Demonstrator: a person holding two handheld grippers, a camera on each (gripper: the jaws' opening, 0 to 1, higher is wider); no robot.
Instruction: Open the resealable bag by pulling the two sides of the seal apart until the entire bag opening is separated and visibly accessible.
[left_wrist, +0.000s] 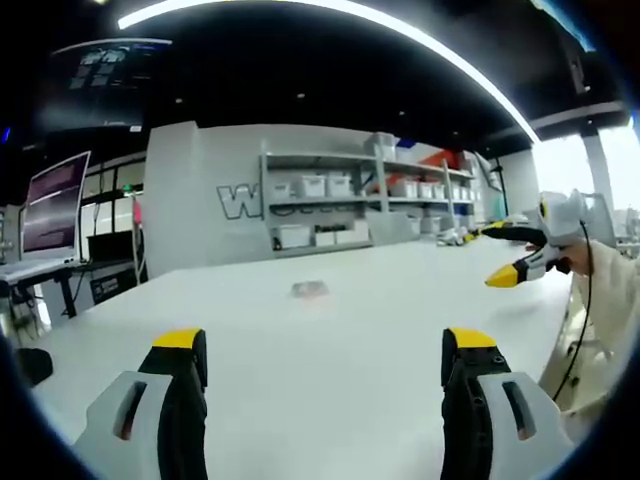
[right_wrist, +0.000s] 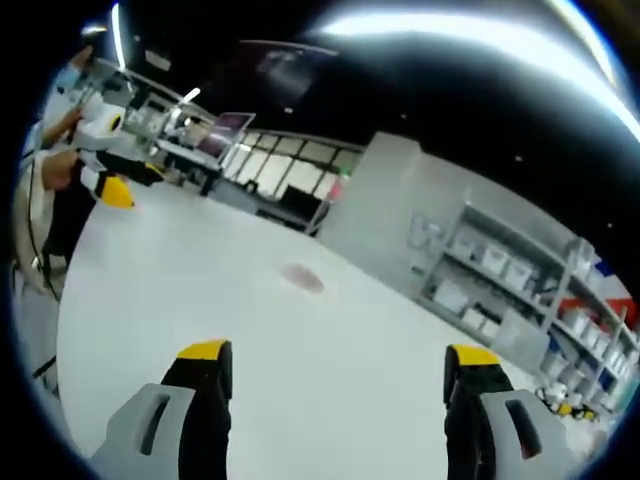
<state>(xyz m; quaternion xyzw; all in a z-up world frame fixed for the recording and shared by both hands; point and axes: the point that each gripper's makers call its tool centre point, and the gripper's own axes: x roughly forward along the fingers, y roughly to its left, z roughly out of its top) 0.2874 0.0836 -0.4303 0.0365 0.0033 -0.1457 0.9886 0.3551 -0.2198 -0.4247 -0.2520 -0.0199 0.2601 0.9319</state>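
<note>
Where the white worktop (left_wrist: 330, 340) spreads out ahead, lies a small flat bag (left_wrist: 309, 289), well apart from both grippers, near the worktop's middle. Looks pinkish-grey and possibly translucent, though too blurred and small to tell whether sealed.

Left gripper (left_wrist: 325, 350): released, 2 yellow-tipped jaws spread wide, holding nothing, raised above the worktop with the bag ahead, between the jaw lines. Seen also in the right gripper view at far left (right_wrist: 118, 185), yellow tips pointing toward the worktop, held by a person's hand (right_wrist: 55, 170).

Right gripper (right_wrist: 340, 362): likewise released, jaws wide apart, nothing between them, with the bag (right_wrist: 303, 277) ahead, slightly left of centre. Seen also in the left gripper view at right (left_wrist: 505, 255), yellow tips apart, beside a pale sleeve (left_wrist: 605, 290).

Behind the worktop: grey wall, shelves (left_wrist: 365, 200) with white bins, a monitor (left_wrist: 50, 205) at left.
</note>
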